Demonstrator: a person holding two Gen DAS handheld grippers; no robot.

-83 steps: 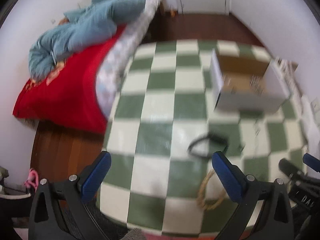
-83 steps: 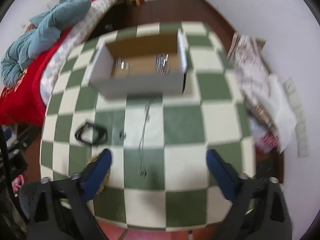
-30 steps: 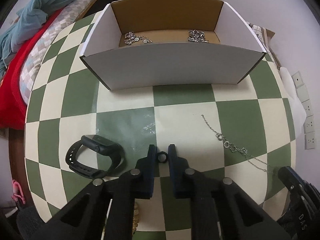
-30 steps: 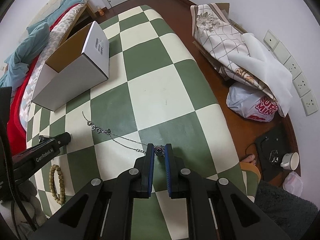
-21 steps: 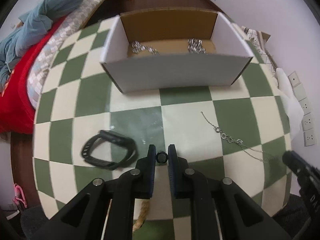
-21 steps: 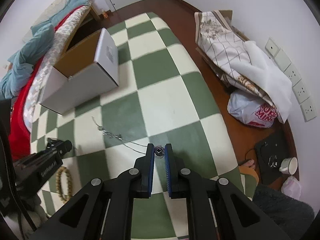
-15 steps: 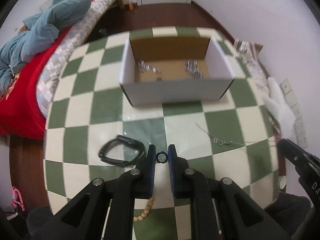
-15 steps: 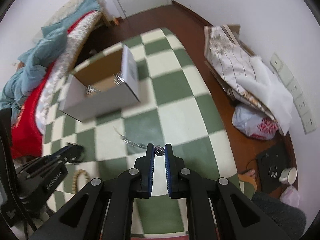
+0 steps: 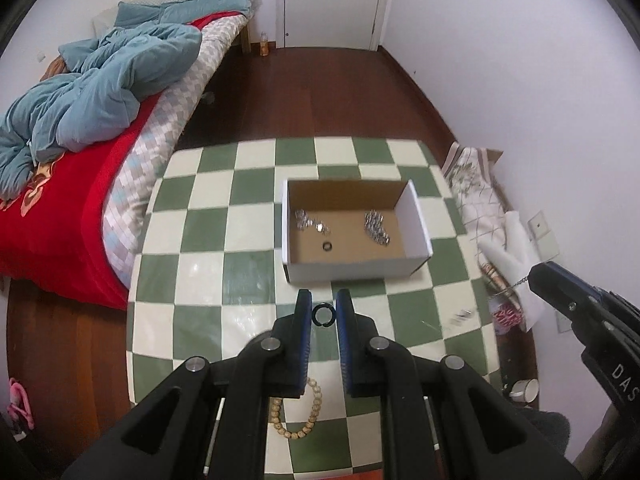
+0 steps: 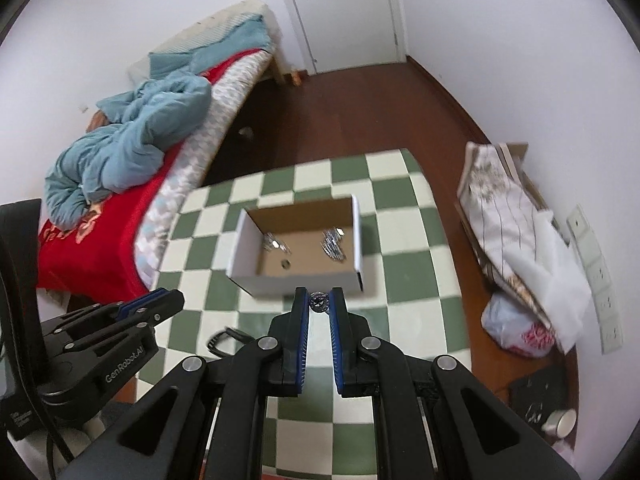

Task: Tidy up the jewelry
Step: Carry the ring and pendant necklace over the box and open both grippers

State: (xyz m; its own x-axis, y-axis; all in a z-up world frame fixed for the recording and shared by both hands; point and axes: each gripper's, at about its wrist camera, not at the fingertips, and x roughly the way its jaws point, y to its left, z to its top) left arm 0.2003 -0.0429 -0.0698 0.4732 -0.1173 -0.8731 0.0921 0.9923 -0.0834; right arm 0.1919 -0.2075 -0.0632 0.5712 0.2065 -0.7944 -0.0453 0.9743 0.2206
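My left gripper [image 9: 323, 315] is shut on a small black ring [image 9: 322, 315] and holds it high above the checkered table [image 9: 192, 256]. My right gripper [image 10: 319, 303] is shut on the silver necklace, pinching its pendant [image 10: 319, 302]; the chain [image 9: 516, 282] hangs from its tip in the left wrist view. The open white cardboard box [image 9: 416, 216] stands ahead of both grippers, with silver jewelry piles [image 9: 376, 227] and a dark ring [image 9: 327, 246] inside. The box also shows in the right wrist view [image 10: 300, 280].
A wooden bead bracelet [image 9: 308, 412] lies on the table under my left gripper. A black watch band [image 10: 224, 340] lies left of the right gripper. A bed with a blue quilt [image 9: 92, 92] is at the left; bags and cloth [image 10: 516, 248] at the right.
Both grippers closed on their items on the table, then rose high with them. The necklace has left the table and the box now looks far smaller below.
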